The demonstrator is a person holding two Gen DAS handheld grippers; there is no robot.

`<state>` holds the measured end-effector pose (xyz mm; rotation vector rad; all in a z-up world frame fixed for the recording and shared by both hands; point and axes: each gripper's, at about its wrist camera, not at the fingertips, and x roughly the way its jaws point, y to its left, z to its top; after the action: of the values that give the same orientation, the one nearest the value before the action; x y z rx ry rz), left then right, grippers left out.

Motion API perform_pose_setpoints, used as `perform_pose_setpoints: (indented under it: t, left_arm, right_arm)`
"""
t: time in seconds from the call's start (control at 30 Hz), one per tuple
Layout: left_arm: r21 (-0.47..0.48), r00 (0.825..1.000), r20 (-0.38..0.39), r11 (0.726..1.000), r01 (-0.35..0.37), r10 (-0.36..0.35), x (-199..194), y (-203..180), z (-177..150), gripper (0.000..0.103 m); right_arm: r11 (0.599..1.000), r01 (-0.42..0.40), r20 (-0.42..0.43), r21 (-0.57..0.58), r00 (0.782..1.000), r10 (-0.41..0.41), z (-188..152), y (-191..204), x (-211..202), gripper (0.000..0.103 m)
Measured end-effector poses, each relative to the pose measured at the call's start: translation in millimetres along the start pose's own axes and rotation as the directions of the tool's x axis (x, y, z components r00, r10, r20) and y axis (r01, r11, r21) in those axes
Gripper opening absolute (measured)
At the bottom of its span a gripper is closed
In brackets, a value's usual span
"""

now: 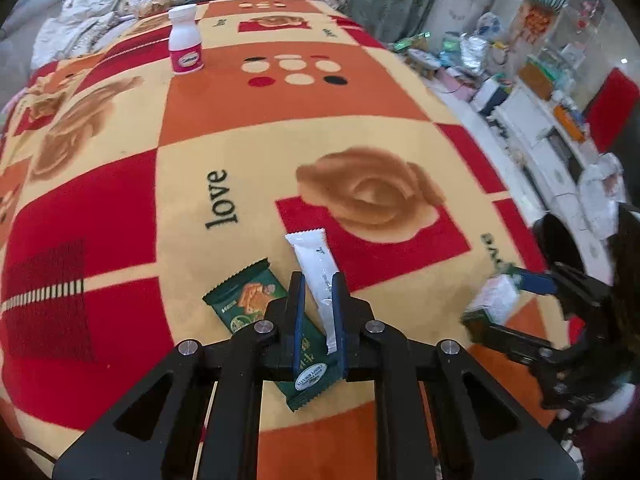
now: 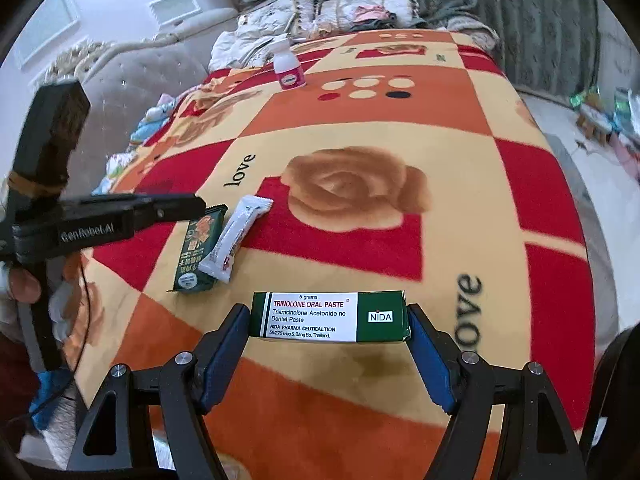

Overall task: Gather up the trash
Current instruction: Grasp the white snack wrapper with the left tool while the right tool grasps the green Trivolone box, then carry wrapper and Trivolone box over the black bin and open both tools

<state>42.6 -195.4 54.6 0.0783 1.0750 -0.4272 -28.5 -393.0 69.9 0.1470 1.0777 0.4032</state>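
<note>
My left gripper (image 1: 318, 280) has its jaws narrowly apart around the near end of a white sachet (image 1: 316, 264) that lies across a green biscuit wrapper (image 1: 256, 304); whether it grips is unclear. Both also show in the right wrist view, the sachet (image 2: 236, 236) over the wrapper (image 2: 198, 248), with the left gripper's body (image 2: 132, 212) beside them. My right gripper (image 2: 328, 312) is shut endwise on a green-and-white Trinolone oral paste box (image 2: 330, 316), held just above the blanket. In the left wrist view the right gripper (image 1: 508, 300) holds the box (image 1: 496, 300) at right.
A red, orange and cream blanket (image 1: 240, 140) with roses covers the bed. A white bottle with a pink label (image 1: 185, 40) stands at the far end, also in the right wrist view (image 2: 289, 66). Pillows (image 2: 360, 12) lie beyond. Cluttered floor and white furniture (image 1: 532, 120) are at right.
</note>
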Motion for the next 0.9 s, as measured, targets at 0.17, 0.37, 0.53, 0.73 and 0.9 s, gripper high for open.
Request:
perform_pose_setpoints:
  t: [0.17, 0.37, 0.53, 0.73, 0.9]
  left_arm:
    - [-0.039, 0.999, -0.054, 0.999, -0.007, 0.005, 25, -8, -4, 0.045]
    - [-0.034, 0.997, -0.06, 0.998, -0.055, 0.053, 46, -21, 2, 0.028]
    - [-0.032, 0.999, -0.046, 0.999, -0.006, 0.005, 38, -26, -3, 0.016]
    - [-0.002, 0.999, 0.012, 0.999, 0.047, -0.047, 4, -52, -4, 0.016]
    - [0.044, 0.996, 0.046, 0.996, 0.081, -0.083, -13, -88, 0, 0.016]
  right_arm:
    - [1.0, -0.008, 0.001, 0.011, 1.0, 0.008, -10, -4, -9, 0.076]
    - [1.0, -0.011, 0.003, 0.016, 1.0, 0.011, -18, -9, -16, 0.076]
    - [0.999, -0.013, 0.022, 0.035, 1.0, 0.012, -22, -17, -27, 0.076]
    - [0.999, 0.0, 0.061, 0.046, 0.998, -0.003, -24, -28, -46, 0.076]
    - [0.997, 0.024, 0.089, 0.069, 0.996, -0.03, -27, -43, -64, 0.076]
